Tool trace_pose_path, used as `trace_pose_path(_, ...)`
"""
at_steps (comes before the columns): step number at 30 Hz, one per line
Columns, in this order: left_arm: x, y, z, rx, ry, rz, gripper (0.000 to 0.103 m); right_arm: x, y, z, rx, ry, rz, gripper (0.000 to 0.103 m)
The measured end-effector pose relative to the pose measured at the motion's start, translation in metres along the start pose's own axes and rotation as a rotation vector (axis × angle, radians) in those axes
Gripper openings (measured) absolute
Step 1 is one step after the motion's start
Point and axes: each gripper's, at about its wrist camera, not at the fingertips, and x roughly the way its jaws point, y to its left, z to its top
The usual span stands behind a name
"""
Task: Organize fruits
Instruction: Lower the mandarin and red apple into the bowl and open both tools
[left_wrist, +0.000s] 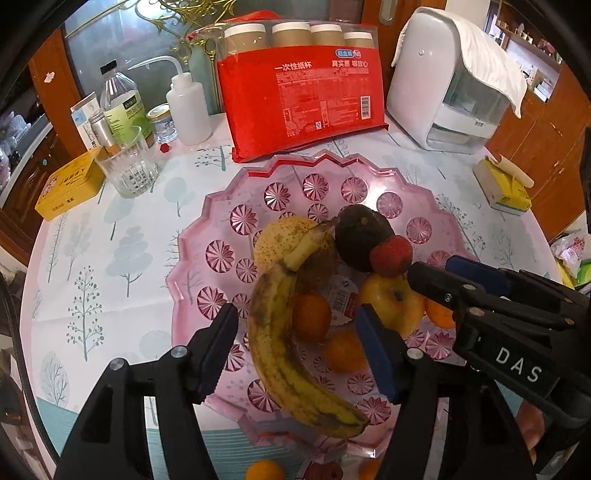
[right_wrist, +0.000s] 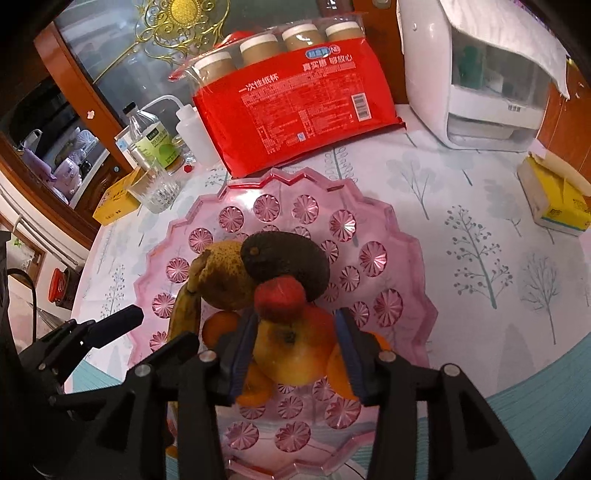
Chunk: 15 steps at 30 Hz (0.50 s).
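A pink plastic fruit tray (left_wrist: 221, 206) (right_wrist: 406, 258) holds a spotted banana (left_wrist: 280, 350), a pear (left_wrist: 280, 236), a dark avocado (left_wrist: 360, 236) (right_wrist: 288, 258), a red lychee (left_wrist: 390, 255) (right_wrist: 279, 297), a yellow-red apple (left_wrist: 393, 301) (right_wrist: 291, 354) and several oranges (left_wrist: 312, 315). My left gripper (left_wrist: 295, 343) is open, its fingers on either side of the banana. My right gripper (right_wrist: 295, 350) is open around the apple; its fingers (right_wrist: 242, 354) stand close beside it, touching cannot be told. It also shows in the left wrist view (left_wrist: 436, 275).
Behind the tray stand a red pack of paper cups (left_wrist: 299, 92), a white appliance (left_wrist: 443, 81), a glass (left_wrist: 129, 166), bottles (left_wrist: 122, 107) and a yellow tin (left_wrist: 70, 184). A yellow box (left_wrist: 502, 184) lies at the right. Small fruits (left_wrist: 264, 470) lie at the tray's near edge.
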Motion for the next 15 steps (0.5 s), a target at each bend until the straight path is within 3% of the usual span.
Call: trace_pose_path(15, -0.035, 0.007, -0.013, -0.034, -0.026, 0.007, 0.071, -0.035, 0.013, -0.009, -0.039, -0.064, -0.012, 0.045)
